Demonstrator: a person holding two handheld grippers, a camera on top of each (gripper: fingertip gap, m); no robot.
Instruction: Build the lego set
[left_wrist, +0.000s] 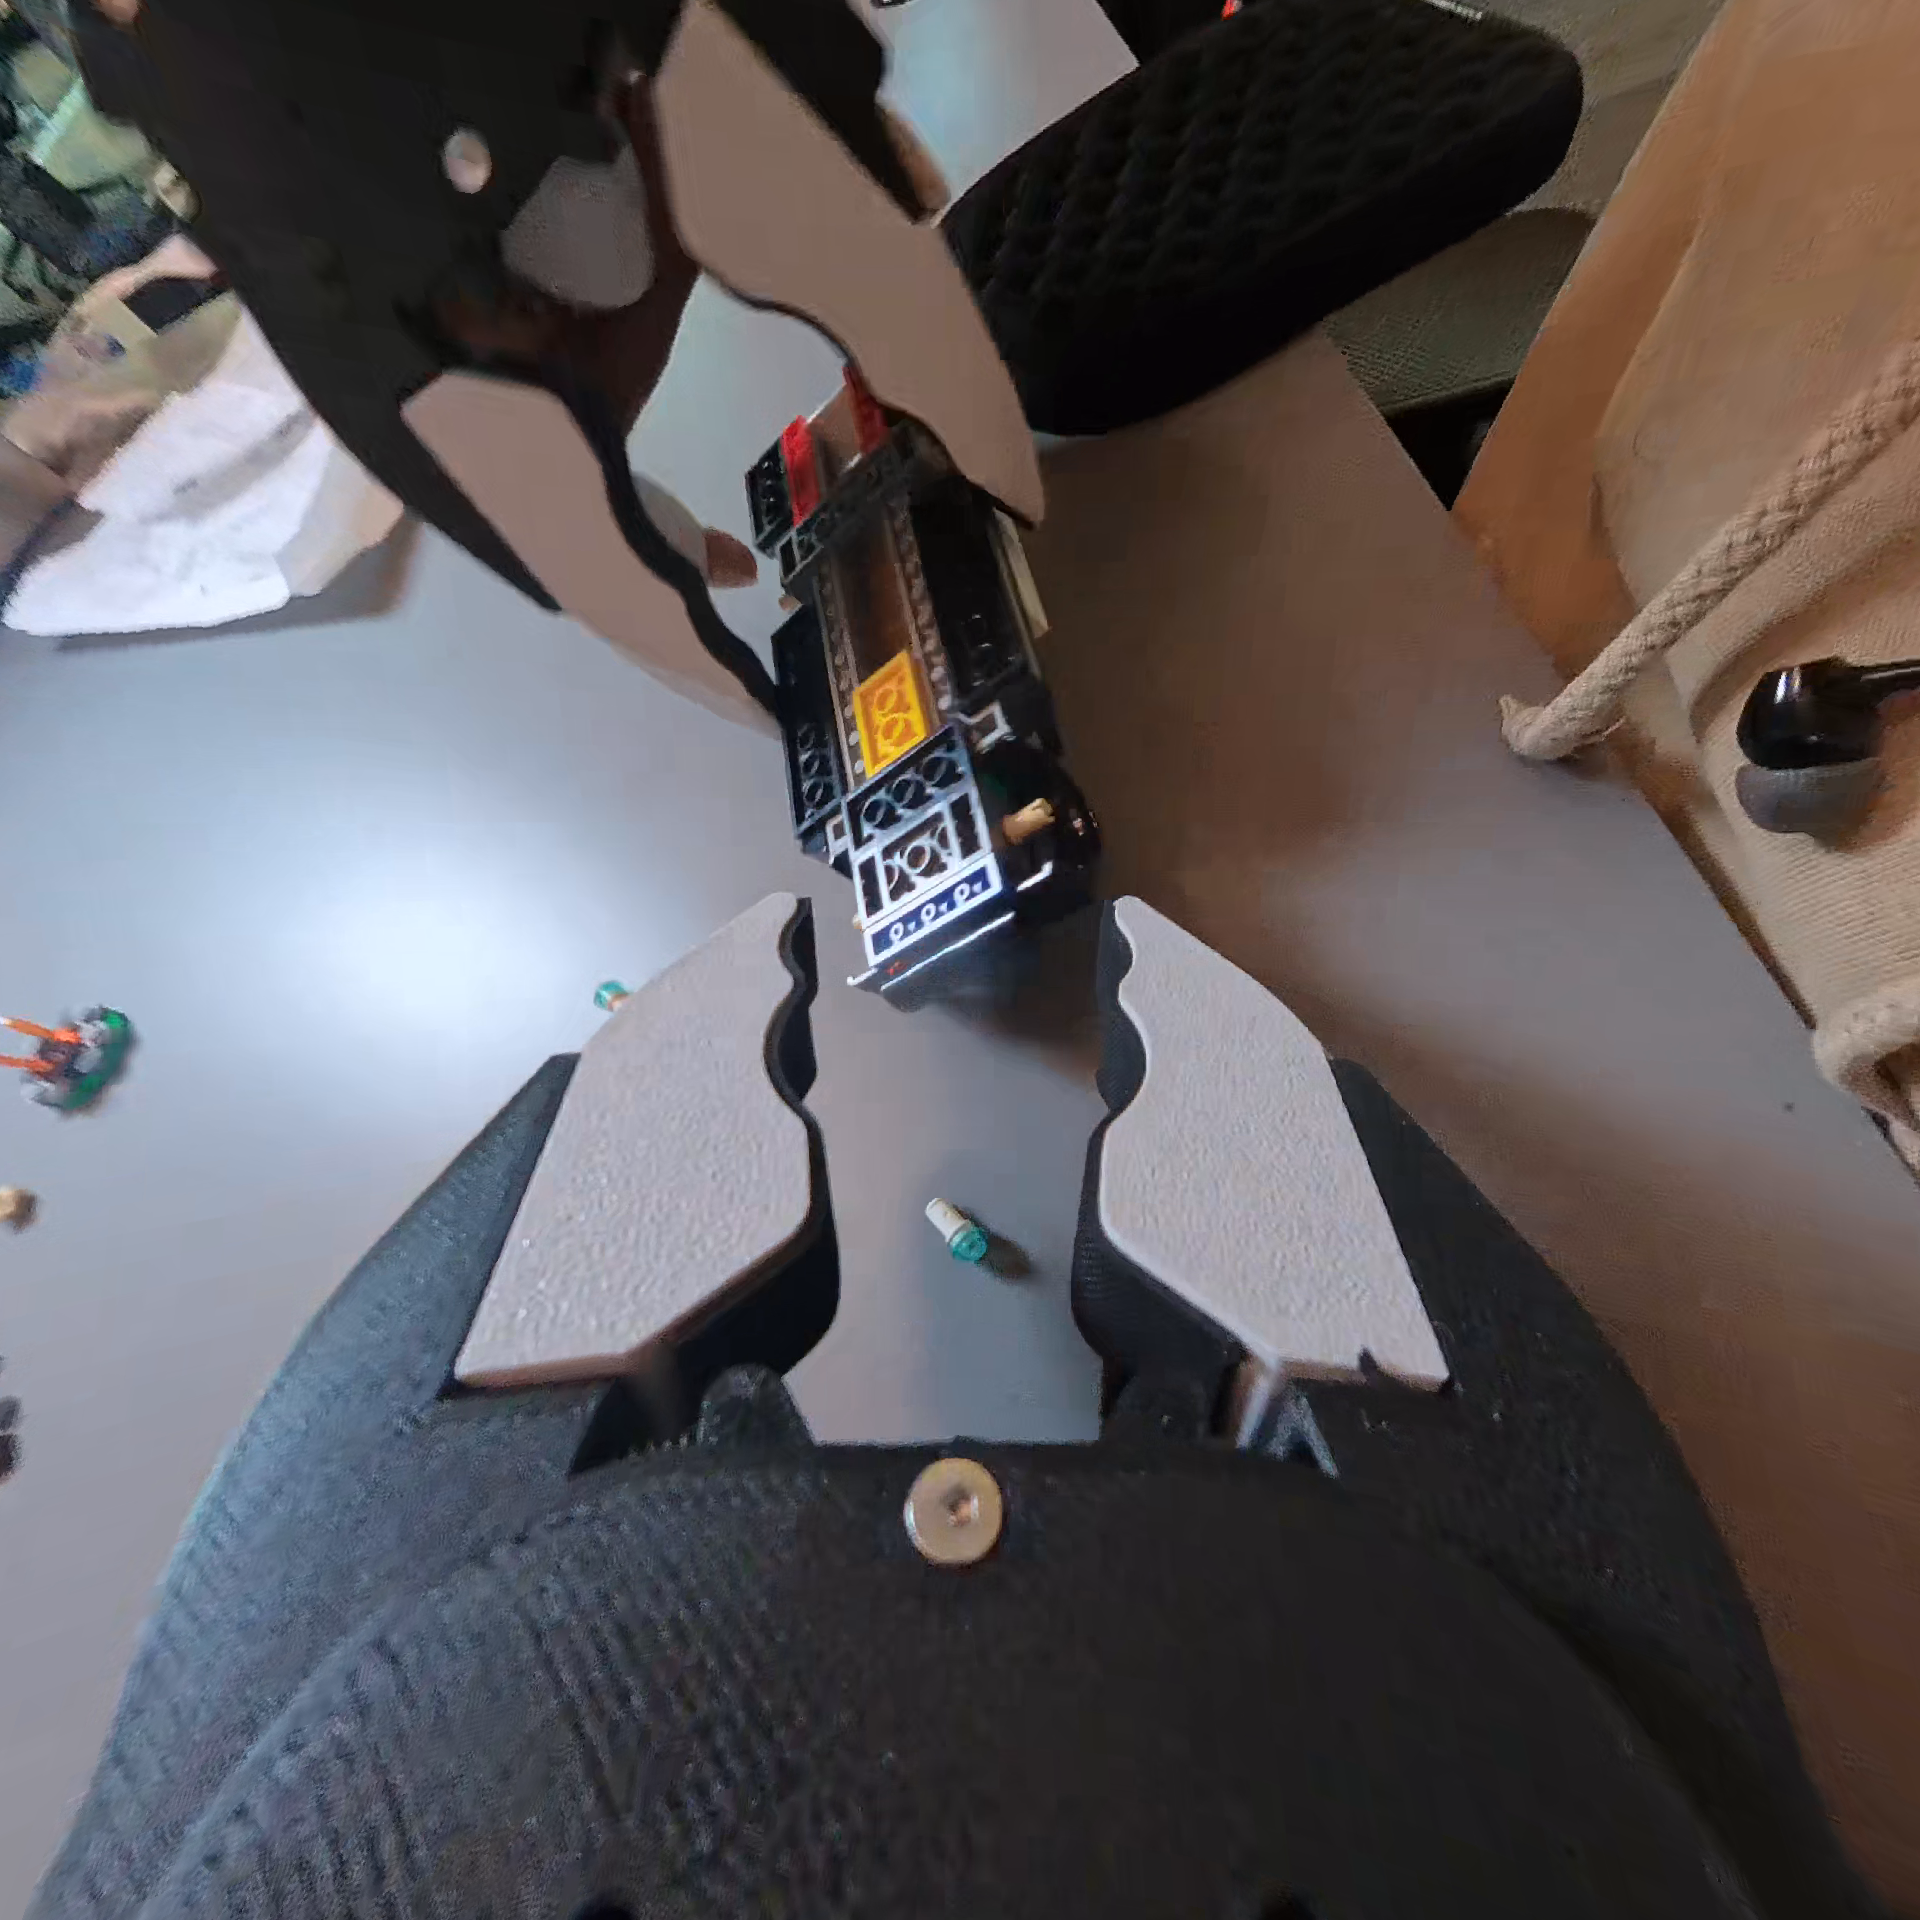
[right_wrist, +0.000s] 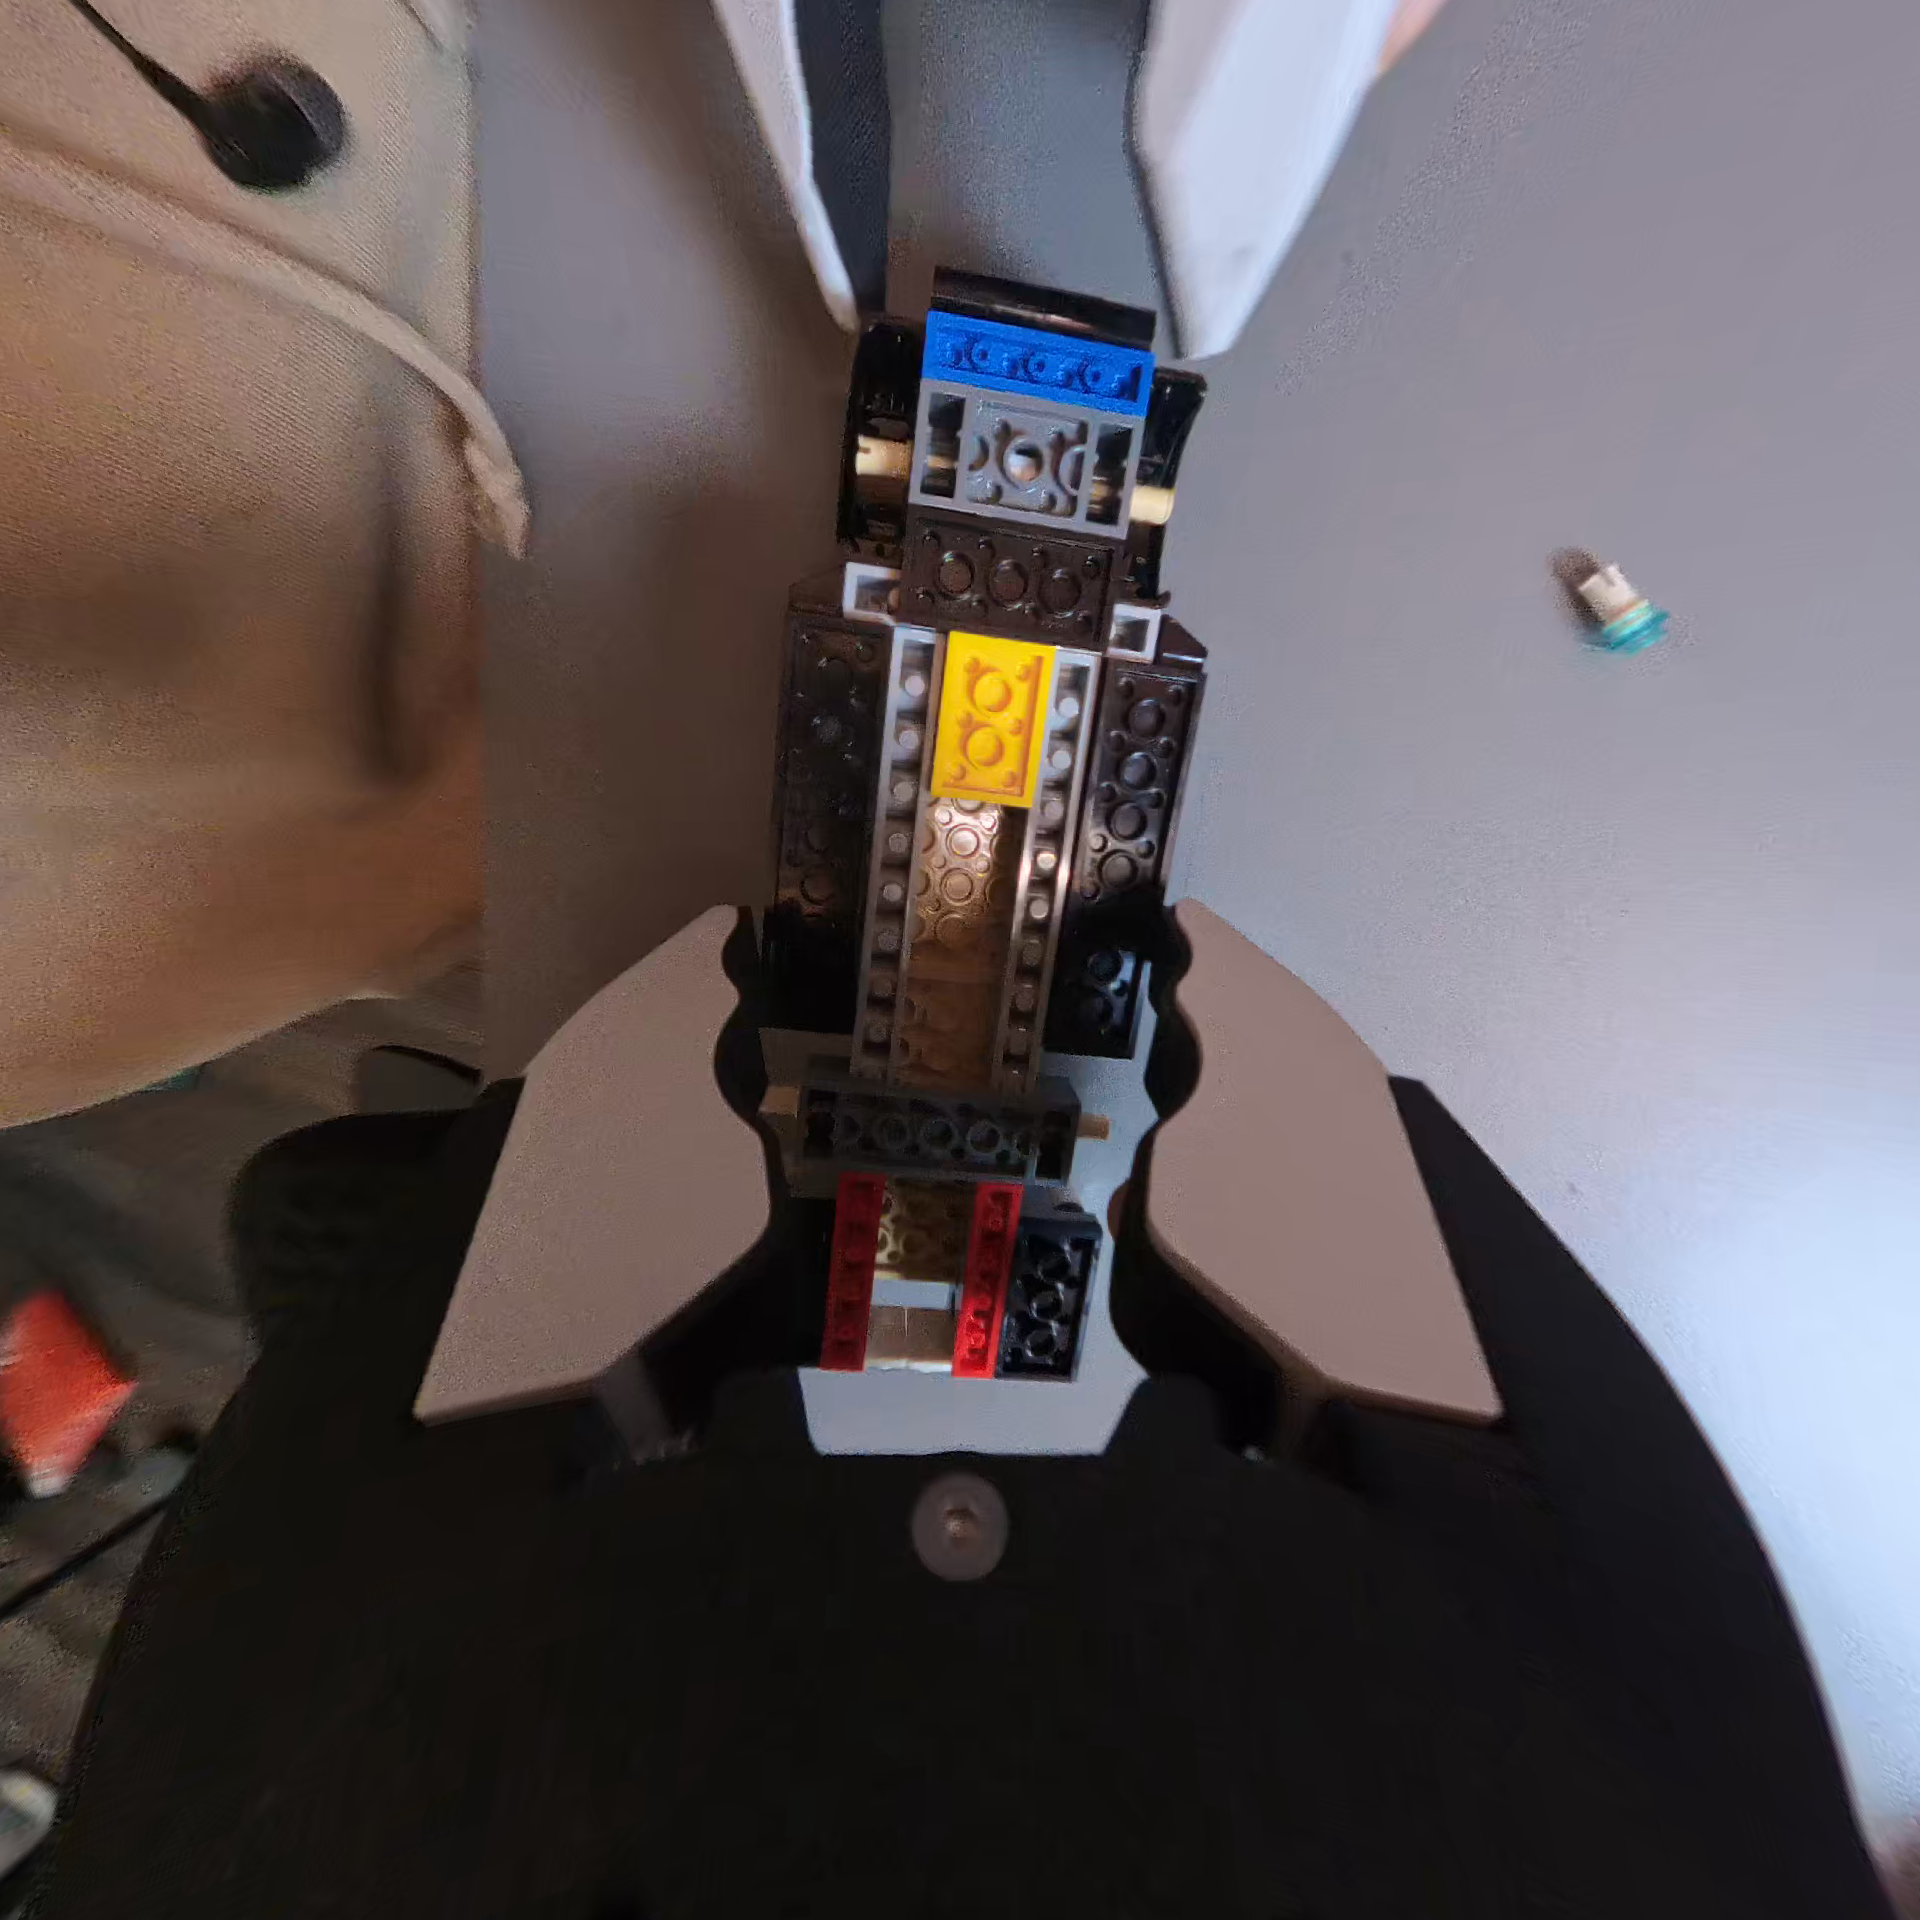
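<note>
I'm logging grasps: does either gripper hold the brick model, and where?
Left gripper: open, holding nothing. Right gripper straddles the brick model at its red-striped end; contact cannot be told.

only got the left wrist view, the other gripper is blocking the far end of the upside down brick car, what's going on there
Observer: The right gripper has its jaws wide apart, and the brick car's rear end lies between them on the table.
Operator: what's on that hidden end
Observer: A dark grey crosswise brick spans it, just ahead of two red strips.
Operator: anything off to the side i can't see
Observer: A blurred red object lies beyond the table edge, below the beige cloth.
</note>
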